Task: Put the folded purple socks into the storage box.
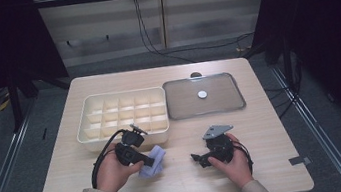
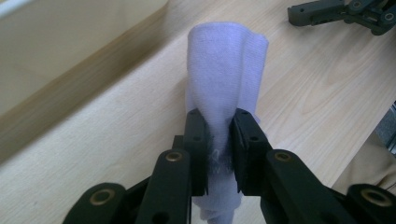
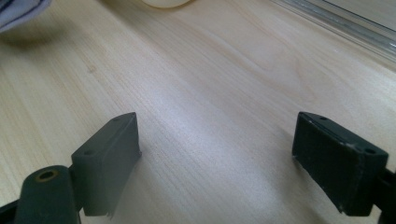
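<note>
A pale lilac cloth (image 1: 157,154) hangs bunched from my left gripper (image 1: 152,162), just above the wooden table in front of the cream box. In the left gripper view both black pads are pressed on the cloth (image 2: 226,65), and my left gripper (image 2: 218,135) is shut on it, with folds standing up past the tips. To the right, my right gripper (image 1: 197,159) rests low over the table with its jaws pointing left. The right gripper view shows my right gripper (image 3: 217,154) open wide over bare wood, nothing between the pads. A corner of the cloth (image 3: 18,9) lies far off.
A cream divided box (image 1: 114,140) with several compartments stands behind the left hand. Beside it on the right lies a shallow metal tray (image 1: 225,101) holding a small white disc (image 1: 202,94). The right gripper (image 2: 345,11) appears far off in the left gripper view.
</note>
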{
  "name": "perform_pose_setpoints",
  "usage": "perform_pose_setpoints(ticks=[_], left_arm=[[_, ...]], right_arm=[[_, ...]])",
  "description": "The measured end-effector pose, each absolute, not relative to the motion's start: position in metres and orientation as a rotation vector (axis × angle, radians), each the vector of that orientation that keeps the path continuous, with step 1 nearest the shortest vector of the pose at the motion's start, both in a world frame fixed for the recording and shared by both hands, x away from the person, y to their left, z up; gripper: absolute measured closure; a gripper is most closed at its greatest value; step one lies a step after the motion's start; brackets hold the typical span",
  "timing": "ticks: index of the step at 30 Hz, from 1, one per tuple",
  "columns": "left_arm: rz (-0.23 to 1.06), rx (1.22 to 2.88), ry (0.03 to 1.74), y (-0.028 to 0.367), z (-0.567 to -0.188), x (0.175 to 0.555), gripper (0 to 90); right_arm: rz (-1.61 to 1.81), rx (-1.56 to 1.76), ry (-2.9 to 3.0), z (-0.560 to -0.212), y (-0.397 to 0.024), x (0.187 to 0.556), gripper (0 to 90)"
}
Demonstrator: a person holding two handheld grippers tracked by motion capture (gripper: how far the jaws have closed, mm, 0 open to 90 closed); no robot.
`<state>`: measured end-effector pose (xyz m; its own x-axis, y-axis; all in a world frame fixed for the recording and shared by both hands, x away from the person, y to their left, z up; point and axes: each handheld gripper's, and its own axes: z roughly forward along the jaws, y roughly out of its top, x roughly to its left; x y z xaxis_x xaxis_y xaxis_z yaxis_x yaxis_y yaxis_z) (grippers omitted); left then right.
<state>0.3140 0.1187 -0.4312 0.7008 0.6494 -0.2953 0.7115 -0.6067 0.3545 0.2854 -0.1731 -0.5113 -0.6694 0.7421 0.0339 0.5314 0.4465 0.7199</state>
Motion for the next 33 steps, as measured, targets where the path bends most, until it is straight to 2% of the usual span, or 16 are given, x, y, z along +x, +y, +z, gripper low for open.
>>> perform_pose_setpoints(ticks=[33], left_arm=[[-0.187, 2.454, 1.106, 0.153, -0.404, 0.327, 77.6]], right_arm=[[1.045, 1.098, 2.409, -0.511, -0.173, 0.285, 14.0]])
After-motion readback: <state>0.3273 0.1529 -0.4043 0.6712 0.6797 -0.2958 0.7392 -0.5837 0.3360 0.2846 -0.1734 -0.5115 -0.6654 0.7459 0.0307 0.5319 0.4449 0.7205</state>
